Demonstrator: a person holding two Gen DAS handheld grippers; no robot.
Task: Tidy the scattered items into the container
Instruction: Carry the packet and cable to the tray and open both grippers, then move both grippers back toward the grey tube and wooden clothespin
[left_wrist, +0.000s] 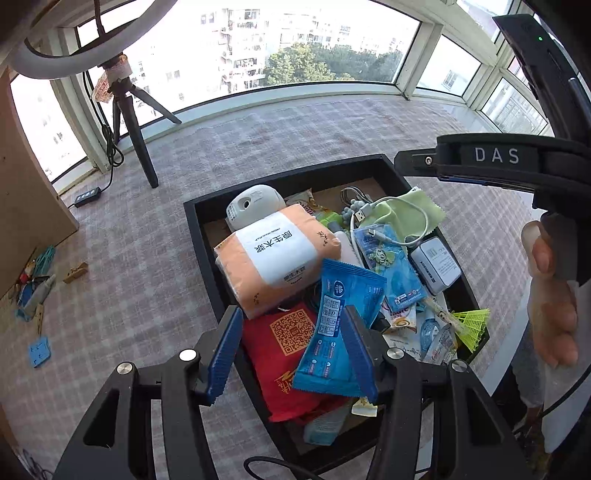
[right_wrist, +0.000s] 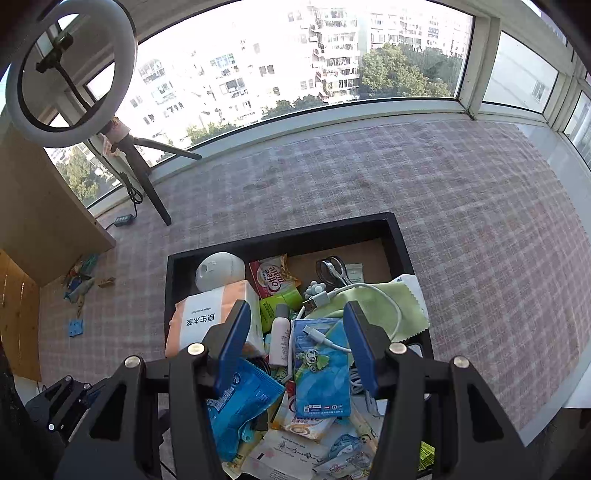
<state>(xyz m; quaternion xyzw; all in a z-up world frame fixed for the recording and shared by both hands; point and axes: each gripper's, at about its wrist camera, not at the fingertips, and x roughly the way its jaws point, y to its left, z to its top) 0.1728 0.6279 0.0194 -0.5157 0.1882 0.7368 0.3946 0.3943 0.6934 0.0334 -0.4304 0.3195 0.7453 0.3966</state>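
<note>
Showing scissors (right_wrist: 331, 270) only rightward

A glazed balcony of a high-rise flat, used as a recording corner. Curved panoramic windows (right_wrist: 295, 62) across the upper frame overlook apartment blocks and treetops. A pink-and-grey checked cloth (right_wrist: 461, 206) covers the surface; a white ring light on a black tripod (right_wrist: 70, 70) is seen at upper left.

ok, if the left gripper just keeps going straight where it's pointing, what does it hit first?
Probably the blue wet-wipe sachet, lying between the open left gripper fingers atop the red packet in the black tray; depth is unclear.
</note>
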